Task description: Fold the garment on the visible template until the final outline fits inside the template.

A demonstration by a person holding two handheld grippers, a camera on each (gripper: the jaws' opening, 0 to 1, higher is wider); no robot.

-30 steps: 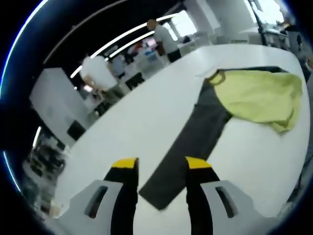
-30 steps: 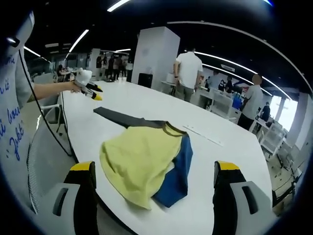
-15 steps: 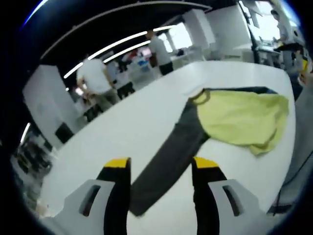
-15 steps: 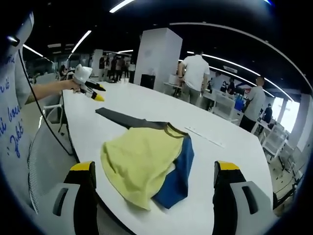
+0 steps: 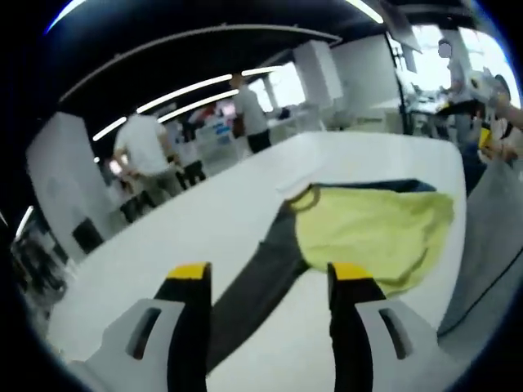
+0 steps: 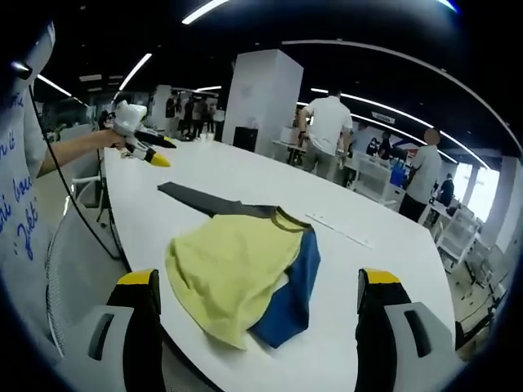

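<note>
A garment lies bunched on the white table (image 6: 245, 175), with a yellow body (image 6: 225, 265), a blue part (image 6: 296, 282) and a long grey sleeve (image 6: 200, 200) stretched out flat. My right gripper (image 6: 260, 282) stands open at the near table edge, just short of the yellow cloth, with nothing between its fingers. My left gripper (image 6: 162, 152), held in a person's hand, hovers open above the table beyond the sleeve's end. In the left gripper view the grey sleeve (image 5: 261, 282) runs between the open jaws of my left gripper (image 5: 270, 278) toward the yellow body (image 5: 376, 229).
A thin pale strip (image 6: 337, 229) lies on the table past the garment. Several people (image 6: 327, 122) stand by desks behind the far table edge. A mesh chair (image 6: 73, 269) and a dark cable (image 6: 69, 196) sit at the table's near left side.
My left gripper has lifted a little higher above the table and its view has swung, so the garment looks nearer. The garment and my right gripper stay as they were.
</note>
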